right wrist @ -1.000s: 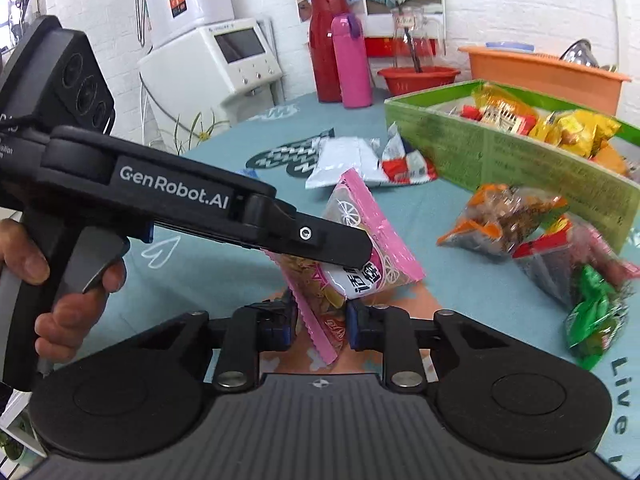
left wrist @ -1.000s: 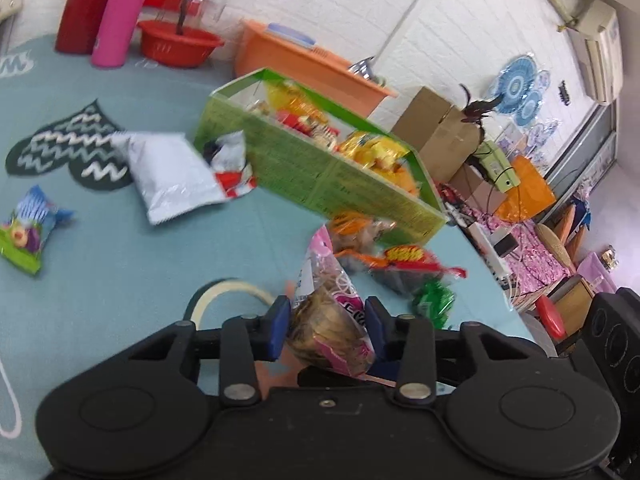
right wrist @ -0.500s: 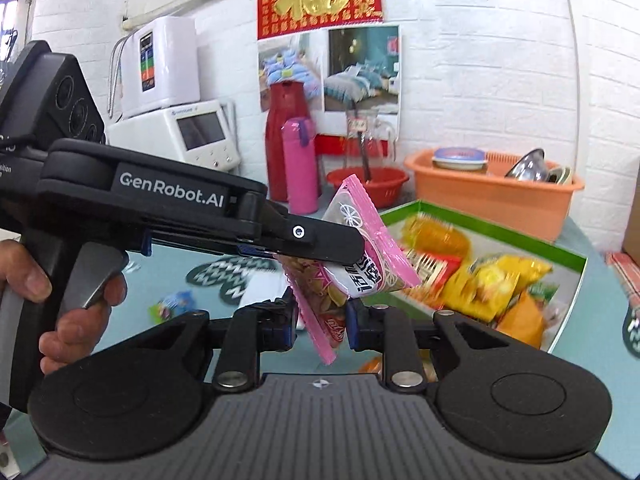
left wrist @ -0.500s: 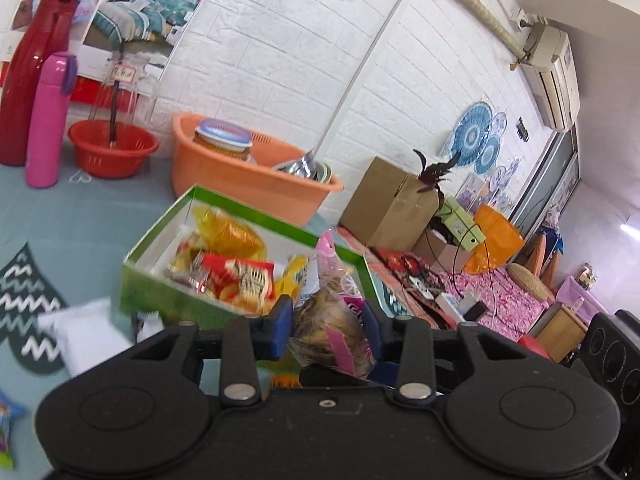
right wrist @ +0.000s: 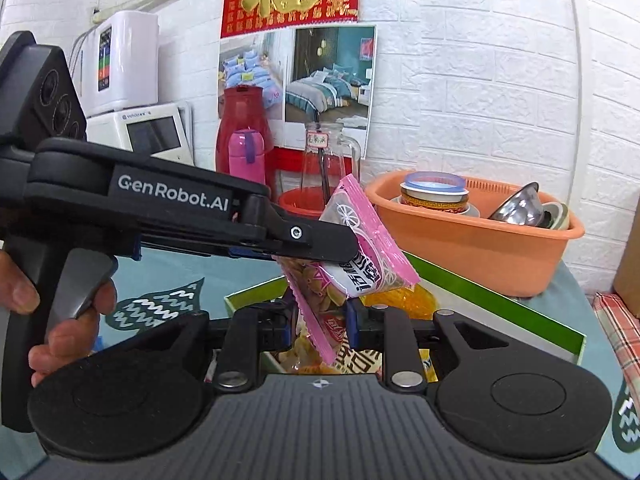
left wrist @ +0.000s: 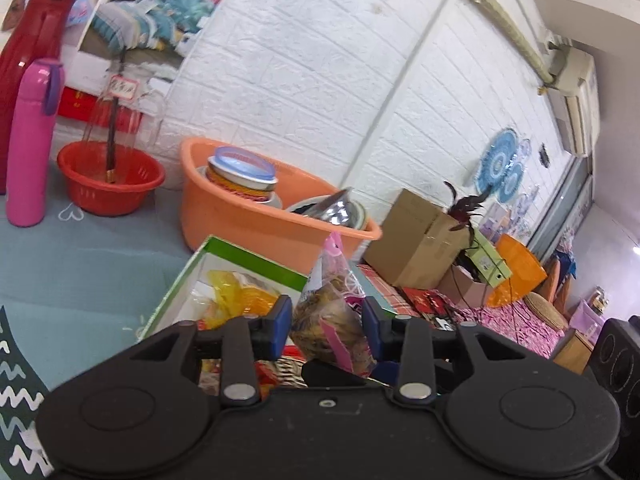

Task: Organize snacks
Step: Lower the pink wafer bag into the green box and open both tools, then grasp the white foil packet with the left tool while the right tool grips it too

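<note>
A pink snack bag (left wrist: 330, 312) of brown biscuits hangs between both grippers. My left gripper (left wrist: 326, 320) has the bag's bulging body between its blue pads; the jaws are opening, and the pads still touch its sides. My right gripper (right wrist: 318, 320) is shut on the bag's (right wrist: 376, 256) lower sealed edge. In the right wrist view the left gripper (right wrist: 340, 246) reaches in from the left, held by a person's hand (right wrist: 64, 320). Just below the bag stands the green box (left wrist: 256, 258), with yellow and red snack packets (left wrist: 240, 294) inside; its green rim (right wrist: 500, 300) is also in the right wrist view.
An orange basin (left wrist: 248, 224) with bowls stands right behind the box. A red basket (left wrist: 108, 188), a pink bottle (left wrist: 30, 140) and a red flask (right wrist: 242, 128) line the wall at the back left. A cardboard box (left wrist: 416, 240) sits off the table's right edge.
Both grippers have carried the pink bag up and forward, from low over the table with loose snacks to just above the green box. The right grip is unchanged.
</note>
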The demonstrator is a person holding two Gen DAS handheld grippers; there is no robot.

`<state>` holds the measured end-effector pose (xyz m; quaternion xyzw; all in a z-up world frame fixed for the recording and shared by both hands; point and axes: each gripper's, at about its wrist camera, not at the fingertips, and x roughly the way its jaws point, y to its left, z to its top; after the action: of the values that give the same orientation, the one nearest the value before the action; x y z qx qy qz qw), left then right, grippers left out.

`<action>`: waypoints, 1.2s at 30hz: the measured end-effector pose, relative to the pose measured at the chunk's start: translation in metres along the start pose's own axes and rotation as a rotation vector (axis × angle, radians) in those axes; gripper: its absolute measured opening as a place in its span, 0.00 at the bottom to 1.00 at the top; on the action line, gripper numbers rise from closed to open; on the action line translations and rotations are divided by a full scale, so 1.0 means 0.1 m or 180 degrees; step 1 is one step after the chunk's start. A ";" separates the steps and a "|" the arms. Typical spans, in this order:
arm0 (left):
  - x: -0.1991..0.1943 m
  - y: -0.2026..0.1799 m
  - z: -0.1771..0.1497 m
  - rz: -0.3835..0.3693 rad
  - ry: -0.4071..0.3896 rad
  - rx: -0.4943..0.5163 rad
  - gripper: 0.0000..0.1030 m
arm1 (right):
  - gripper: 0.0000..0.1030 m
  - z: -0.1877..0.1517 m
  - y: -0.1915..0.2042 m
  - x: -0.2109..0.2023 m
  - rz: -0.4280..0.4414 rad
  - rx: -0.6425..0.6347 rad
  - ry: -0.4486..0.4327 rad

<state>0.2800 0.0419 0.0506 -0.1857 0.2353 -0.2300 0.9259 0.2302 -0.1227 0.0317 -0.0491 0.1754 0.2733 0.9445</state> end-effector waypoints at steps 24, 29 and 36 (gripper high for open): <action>-0.87 0.11 -0.39 0.0766 -0.0013 0.0124 1.00 | 1.00 -0.08 0.23 -0.78 -0.0178 0.0117 0.0152; -0.76 0.50 -0.48 0.1174 0.0115 -0.0125 1.00 | 1.00 -0.23 0.37 -1.00 -0.0050 0.0098 0.0226; -0.52 0.82 -0.62 0.1192 0.0394 -0.0579 1.00 | 1.00 -0.37 0.47 -1.05 0.0023 0.0147 0.0341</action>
<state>0.2346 0.1217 -0.0185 -0.2071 0.3419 -0.0428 0.9156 0.1112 -0.1426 0.0346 -0.0412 0.2321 0.2696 0.9337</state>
